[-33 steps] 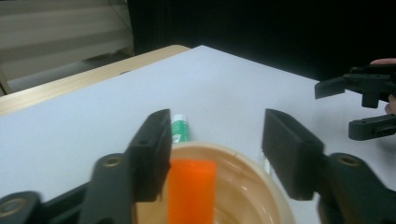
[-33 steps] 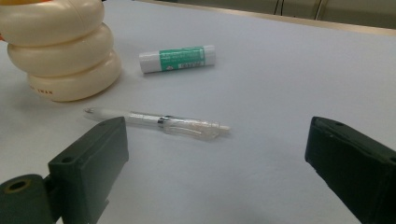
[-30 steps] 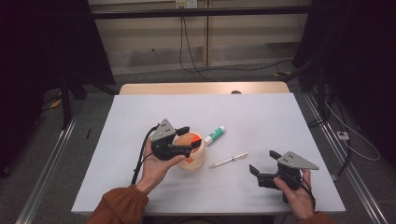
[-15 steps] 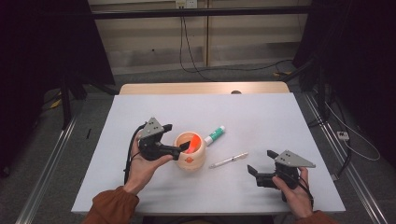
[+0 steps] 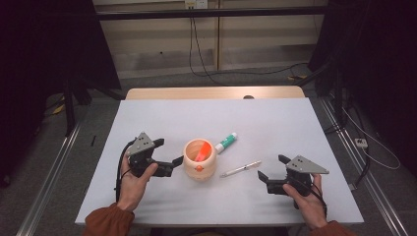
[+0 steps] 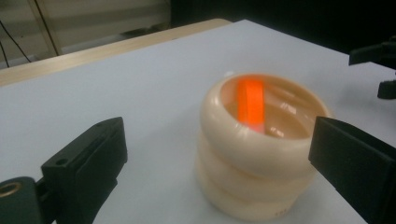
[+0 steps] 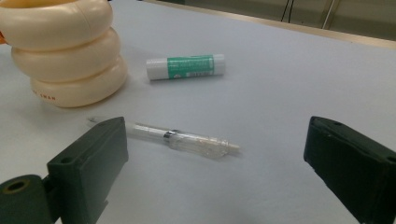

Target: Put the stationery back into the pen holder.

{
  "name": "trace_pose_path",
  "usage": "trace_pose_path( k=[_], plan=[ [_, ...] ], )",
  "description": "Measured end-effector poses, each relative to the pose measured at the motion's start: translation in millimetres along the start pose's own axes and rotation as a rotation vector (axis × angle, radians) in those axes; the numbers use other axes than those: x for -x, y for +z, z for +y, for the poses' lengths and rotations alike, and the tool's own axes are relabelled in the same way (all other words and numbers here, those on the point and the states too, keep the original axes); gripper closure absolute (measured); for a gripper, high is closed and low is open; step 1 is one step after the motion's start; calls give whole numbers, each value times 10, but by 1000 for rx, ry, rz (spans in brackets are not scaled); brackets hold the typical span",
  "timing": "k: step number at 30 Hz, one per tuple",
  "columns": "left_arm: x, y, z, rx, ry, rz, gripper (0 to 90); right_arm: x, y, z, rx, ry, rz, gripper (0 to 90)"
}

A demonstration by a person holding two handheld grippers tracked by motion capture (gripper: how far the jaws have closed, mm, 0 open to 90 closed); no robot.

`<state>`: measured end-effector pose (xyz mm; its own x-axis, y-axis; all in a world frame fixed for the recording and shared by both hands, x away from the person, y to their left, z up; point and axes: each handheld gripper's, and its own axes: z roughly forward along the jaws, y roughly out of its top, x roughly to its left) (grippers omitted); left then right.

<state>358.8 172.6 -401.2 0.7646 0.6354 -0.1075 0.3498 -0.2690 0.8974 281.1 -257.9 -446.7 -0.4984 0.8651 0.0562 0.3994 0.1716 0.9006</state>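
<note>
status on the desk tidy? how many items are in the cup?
Done: the orange marker stands in the cream cup. In hand: nothing; the left gripper, beside the cup, has just been opening with nothing between its fingers, and the right gripper is open. Left: the clear pen and green-labelled tube lie on the table.

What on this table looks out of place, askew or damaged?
Nothing is spilled or damaged. The cream ringed pen holder stands upright with an orange marker leaning inside, but a green-labelled glue stick and a clear pen lie loose on the table beside it.
</note>
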Motion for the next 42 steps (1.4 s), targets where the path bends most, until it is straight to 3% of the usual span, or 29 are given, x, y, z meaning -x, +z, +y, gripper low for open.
trace_pose_path(
  k=[7,9,13,16,19,22,26,29,32,36,40,42],
  plan=[
    [25,-70,-101,-23,1,8,48,2,67,84,11,-5,18,68],
    [38,-103,-139,-28,7,11,48,-2,74,102,-9,-22,24,113],
    [75,-176,-259,-34,2,50,66,25,123,157,-52,-11,36,140],
    [100,-210,-325,-70,3,34,71,52,178,199,-64,-11,31,155],
    [102,-274,-407,-80,8,45,70,62,226,249,-77,7,42,215],
    [63,-348,-509,-87,20,67,71,43,262,319,-86,-19,47,242],
    [1,-390,-594,-86,-38,82,73,68,344,411,-89,-26,46,339],
    [16,-400,-573,-70,-15,80,72,100,433,461,-122,-24,55,449],
    [11,-394,-583,-67,-27,79,72,128,514,489,-165,-13,55,520],
    [9,-376,-586,-81,-25,80,72,151,604,516,-183,-23,76,539],
    [26,-343,-588,-106,-13,62,71,184,702,554,-216,-21,82,742],
    [31,-332,-587,-110,-5,70,71,228,763,552,-244,11,118,850]
  ],
)
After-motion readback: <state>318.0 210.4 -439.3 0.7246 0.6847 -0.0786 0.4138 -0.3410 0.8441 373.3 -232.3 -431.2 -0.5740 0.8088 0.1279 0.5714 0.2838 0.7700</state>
